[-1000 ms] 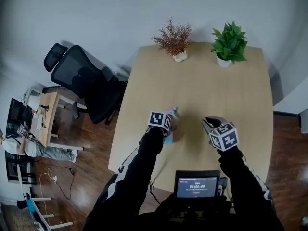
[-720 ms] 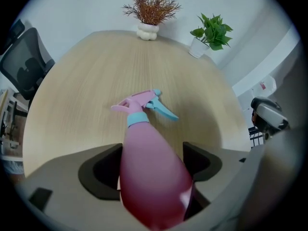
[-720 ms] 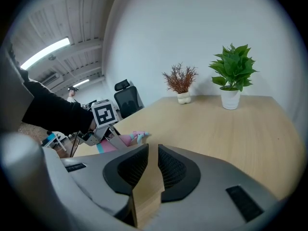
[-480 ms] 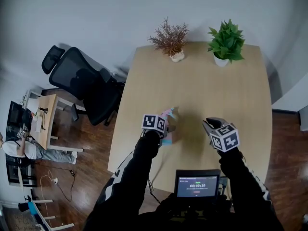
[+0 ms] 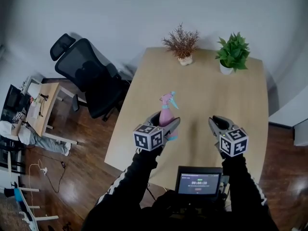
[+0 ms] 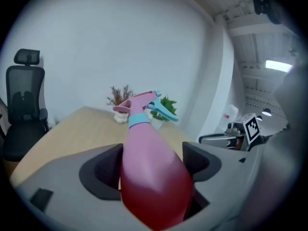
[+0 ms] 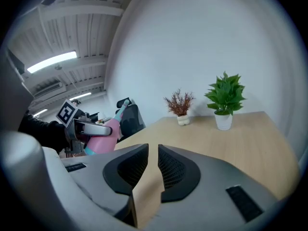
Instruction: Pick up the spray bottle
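Starting nearest us, we find the left gripper clamped on the belly of the pink spray bottle, which sits squarely between its jaws and, in our judgement, hangs clear of the table. The bottle's long axis runs from 6 to 12 o'clock, with the nozzle tipped toward 1 o'clock. At its 3 o'clock, well apart, the right gripper has its jaws nearly together on nothing. At the far end, at 12 o'clock, stand a dried plant and a green plant.

Glossy pink plastic spray bottle; matt grey plastic left claw; smooth matt light-wood tabletop; dark wood floor, slight sheen.
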Demonstrator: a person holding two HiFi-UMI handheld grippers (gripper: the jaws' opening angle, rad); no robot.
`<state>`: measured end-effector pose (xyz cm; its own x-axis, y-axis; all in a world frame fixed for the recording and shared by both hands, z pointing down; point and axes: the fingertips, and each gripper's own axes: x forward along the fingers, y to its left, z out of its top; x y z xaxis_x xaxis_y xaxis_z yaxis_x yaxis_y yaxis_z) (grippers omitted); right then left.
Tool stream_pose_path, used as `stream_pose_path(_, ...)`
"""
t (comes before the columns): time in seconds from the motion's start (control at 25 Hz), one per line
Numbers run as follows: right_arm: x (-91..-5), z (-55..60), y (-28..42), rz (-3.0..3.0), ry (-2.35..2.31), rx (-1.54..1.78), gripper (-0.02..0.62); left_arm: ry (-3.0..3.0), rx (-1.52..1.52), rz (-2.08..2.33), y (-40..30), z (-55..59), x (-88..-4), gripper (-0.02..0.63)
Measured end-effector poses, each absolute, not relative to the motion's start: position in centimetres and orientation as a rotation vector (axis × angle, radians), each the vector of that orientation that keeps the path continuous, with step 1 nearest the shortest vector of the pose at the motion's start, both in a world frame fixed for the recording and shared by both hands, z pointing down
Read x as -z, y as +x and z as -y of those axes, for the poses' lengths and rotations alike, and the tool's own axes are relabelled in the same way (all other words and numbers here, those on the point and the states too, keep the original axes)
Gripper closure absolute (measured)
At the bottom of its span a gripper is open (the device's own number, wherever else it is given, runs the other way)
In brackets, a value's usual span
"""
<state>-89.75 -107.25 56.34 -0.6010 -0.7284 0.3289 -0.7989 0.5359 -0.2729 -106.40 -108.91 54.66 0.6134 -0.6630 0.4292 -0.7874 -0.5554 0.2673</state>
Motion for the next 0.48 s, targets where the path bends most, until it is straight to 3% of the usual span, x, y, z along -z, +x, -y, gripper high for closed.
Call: stream_pose_path(0.48, -42.8, 96.1, -91.4, 2.819, 1.414, -0.419, 0.592, 2.723, 0.001, 1.415, -110.1, 94.8, -40.0, 0.224)
